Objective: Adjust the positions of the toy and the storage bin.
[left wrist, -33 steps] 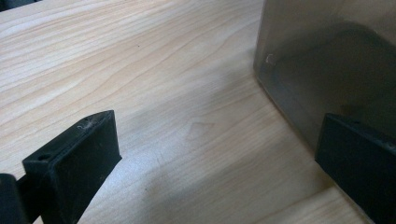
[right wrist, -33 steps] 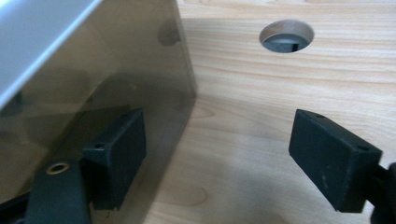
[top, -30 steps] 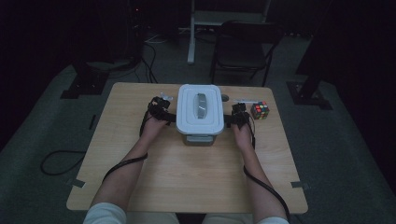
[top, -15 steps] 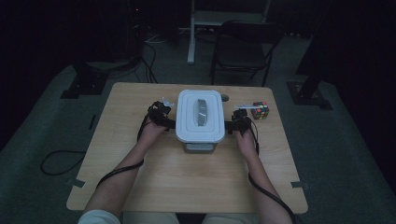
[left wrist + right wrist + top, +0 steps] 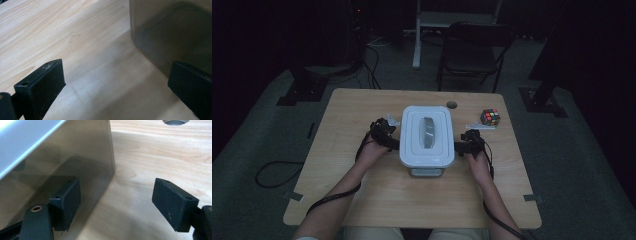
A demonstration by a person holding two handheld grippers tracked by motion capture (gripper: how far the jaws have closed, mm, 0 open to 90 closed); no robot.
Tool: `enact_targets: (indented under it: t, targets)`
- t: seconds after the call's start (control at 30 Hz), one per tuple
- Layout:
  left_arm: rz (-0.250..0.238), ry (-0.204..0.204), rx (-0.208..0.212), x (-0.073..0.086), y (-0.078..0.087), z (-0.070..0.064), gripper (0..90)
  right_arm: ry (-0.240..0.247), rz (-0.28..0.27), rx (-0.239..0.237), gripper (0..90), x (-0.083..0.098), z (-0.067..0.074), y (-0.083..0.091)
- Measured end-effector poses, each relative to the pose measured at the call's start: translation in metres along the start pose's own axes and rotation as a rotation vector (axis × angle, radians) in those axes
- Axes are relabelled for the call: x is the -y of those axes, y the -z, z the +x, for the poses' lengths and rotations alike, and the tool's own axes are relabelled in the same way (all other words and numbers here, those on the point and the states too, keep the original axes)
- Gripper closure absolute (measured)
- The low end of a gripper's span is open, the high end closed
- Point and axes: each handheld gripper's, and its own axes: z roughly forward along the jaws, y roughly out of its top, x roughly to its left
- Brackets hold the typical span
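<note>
While the white-lidded container [image 5: 427, 136] was further up the table [image 5: 362, 105] a second ago, close to the round cable hole [image 5: 451, 105], it now sits nearer the person, roughly in the middle of the tabletop, with both grippers flanking it. The left gripper [image 5: 384, 134] presses against the container's left side and the right gripper [image 5: 468, 145] against its right side, so the box appears to be squeezed between the two tools and drawn back toward the near edge.

In the left gripper view the jaws stand wide apart, nothing between them but bare wood; the container's smoky wall [image 5: 172, 32] rises just beside one jaw. In the right gripper view the jaws have just been closing to a middling gap, yet they pinch nothing: one jaw lies flat against the translucent wall [image 5: 57, 170] of the container and the other hangs free over the table. Neither tool grips; both act as pushers on the outside of the walls.

The Rubik's cube [image 5: 490, 116] and the small white piece [image 5: 479, 127] beside it lie to the right of the container and further back, in the same spot as before, so they now trail behind the box.

My reading is that the container is being repositioned for easier reach, perhaps ahead of work on its lid. The hold is by friction only, so uneven pressure could let the box twist or slip.
</note>
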Motion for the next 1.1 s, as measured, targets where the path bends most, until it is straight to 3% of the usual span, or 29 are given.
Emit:
enact_targets:
  t: [0.17, 0.4, 0.6, 0.7, 0.83, 1.1]
  targets:
    - [-0.004, -0.018, 0.004, 0.008, 0.009, -0.008, 1.5, 0.017, -0.002, -0.023, 22.9, 0.012, 0.006, 0.01]
    - [-0.004, -0.076, -0.021, 0.02, 0.03, -0.033, 1.5, 0.028, -0.004, -0.039, 22.9, 0.03, 0.014, 0.027]
    - [-0.004, -0.079, 0.003, 0.03, 0.038, -0.041, 1.5, 0.007, -0.016, -0.081, 22.8, 0.042, 0.018, 0.039]
    - [-0.012, -0.079, 0.017, 0.033, 0.043, -0.046, 1.5, 0.024, -0.01, -0.069, 22.8, 0.05, 0.02, 0.045]
    - [-0.008, -0.109, 0.025, 0.036, 0.051, -0.057, 1.5, 0.033, -0.01, -0.066, 22.9, 0.057, 0.022, 0.052]
    - [-0.007, -0.128, 0.05, 0.044, 0.06, -0.067, 1.5, 0.024, 0.001, -0.084, 23.1, 0.069, 0.026, 0.065]
